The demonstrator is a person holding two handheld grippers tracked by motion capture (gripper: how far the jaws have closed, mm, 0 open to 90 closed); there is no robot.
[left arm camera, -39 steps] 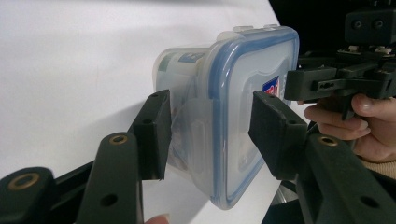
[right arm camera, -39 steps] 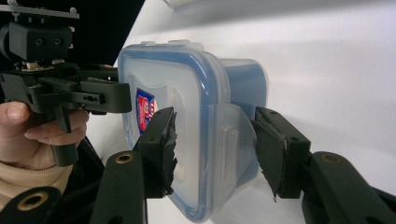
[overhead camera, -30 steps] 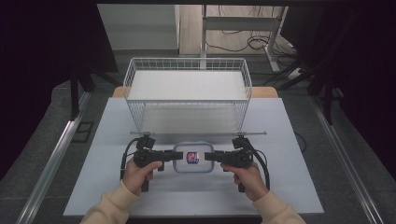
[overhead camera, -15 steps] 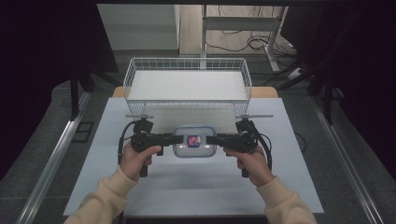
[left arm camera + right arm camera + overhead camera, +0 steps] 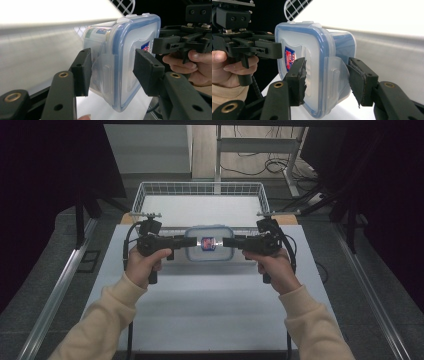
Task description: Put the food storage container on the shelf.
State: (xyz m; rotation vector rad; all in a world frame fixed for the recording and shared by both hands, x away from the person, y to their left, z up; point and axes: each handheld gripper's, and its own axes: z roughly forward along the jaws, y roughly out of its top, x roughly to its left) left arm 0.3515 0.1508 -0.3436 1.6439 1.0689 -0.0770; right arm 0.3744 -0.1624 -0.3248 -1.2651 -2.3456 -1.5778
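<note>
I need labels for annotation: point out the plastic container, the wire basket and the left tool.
plastic container [image 5: 209, 243], high view, middle of its lid near the sticker.
wire basket [image 5: 200, 185], high view, far rim wire.
left tool [image 5: 111, 71], left gripper view, midway between its fingertips, astride the container's side latch.

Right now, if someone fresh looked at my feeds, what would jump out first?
A clear lidded container with a blue seal is held up between the left gripper and the right gripper, one at each end, above the white table. Just beyond it stands a white wire basket. In each gripper view the jaws sit around a side latch flap.
</note>
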